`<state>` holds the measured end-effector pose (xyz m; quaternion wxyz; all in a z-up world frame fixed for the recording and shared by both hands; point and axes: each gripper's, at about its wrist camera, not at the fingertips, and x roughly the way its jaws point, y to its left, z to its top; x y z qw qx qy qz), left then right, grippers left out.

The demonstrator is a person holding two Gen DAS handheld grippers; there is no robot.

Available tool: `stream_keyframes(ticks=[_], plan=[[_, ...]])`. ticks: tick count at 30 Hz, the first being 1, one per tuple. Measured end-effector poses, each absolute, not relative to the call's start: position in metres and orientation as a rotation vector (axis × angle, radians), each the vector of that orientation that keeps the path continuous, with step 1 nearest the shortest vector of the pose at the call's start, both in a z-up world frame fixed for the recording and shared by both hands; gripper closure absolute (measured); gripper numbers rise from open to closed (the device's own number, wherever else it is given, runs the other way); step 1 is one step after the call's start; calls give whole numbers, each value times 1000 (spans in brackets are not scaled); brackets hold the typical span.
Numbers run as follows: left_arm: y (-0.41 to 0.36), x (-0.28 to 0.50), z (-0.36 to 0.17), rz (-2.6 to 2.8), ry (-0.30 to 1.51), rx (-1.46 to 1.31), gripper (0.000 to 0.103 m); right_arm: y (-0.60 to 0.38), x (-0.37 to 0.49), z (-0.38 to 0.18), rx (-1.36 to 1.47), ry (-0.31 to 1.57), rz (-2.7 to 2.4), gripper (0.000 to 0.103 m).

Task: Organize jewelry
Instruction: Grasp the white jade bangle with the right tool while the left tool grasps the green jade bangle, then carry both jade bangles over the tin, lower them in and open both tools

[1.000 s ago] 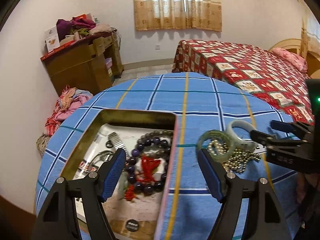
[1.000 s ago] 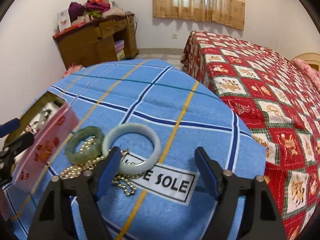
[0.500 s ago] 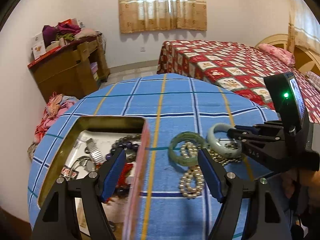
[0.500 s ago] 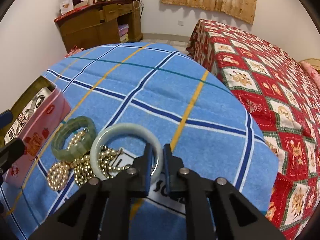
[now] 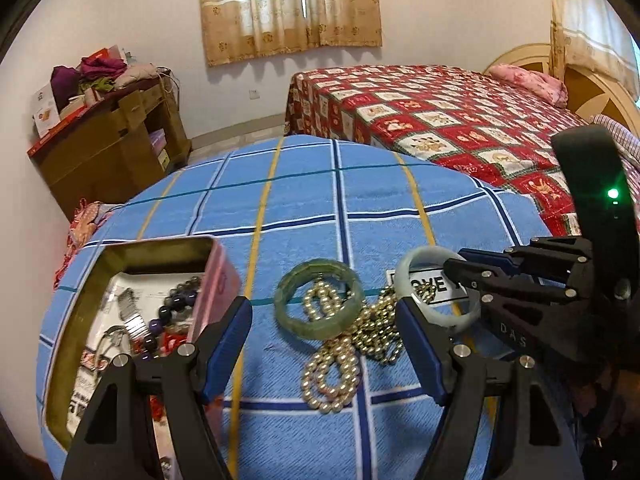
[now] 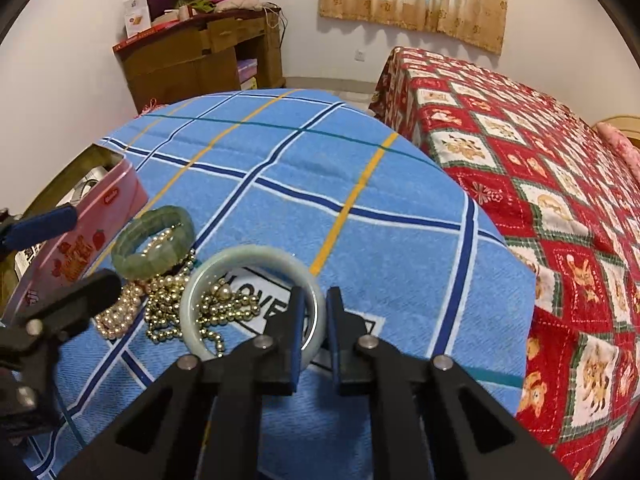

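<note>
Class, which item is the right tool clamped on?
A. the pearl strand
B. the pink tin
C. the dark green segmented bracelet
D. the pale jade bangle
D: the right tool pinches the rim of the pale jade bangle, one pad inside the ring, one outside.

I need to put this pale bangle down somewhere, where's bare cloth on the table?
Free: the blue cloth beyond the label, toward the bed, and the strip beyond the tin. Crowded: between tin and pale bangle, where the green bracelet and bead strings lie.

Soft daylight through the curtains (image 5: 292, 8); strong fisheye bending; dark vignetted corners
</note>
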<state>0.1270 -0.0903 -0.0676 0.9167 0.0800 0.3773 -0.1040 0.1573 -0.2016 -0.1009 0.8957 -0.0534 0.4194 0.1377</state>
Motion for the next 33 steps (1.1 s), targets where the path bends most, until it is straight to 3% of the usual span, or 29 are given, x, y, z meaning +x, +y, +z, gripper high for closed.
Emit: stream_keyframes(ticks=[2, 6, 8, 10, 14, 18, 33], plan=[[-93, 131, -72, -220, 791, 167, 29, -203, 158, -101, -99, 871, 291, 90], [-95, 141, -84, -232, 831, 172, 47, -206, 159, -102, -81, 875, 300, 90], [-95, 143, -88, -219, 832, 184, 49, -207, 159, -102, -81, 875, 300, 90], [-94, 144, -92, -238, 851, 173, 70, -206, 159, -102, -86, 875, 298, 90], [-90, 141, -91, -247, 846, 162, 92, -207, 159, -102, -85, 875, 298, 90], [-82, 136, -87, -249, 836, 128, 96, -208, 159, -102, -74, 873, 304, 90], [-73, 103, -49, -253, 717, 101, 96, -217, 148, -90, -33, 772, 311, 91]])
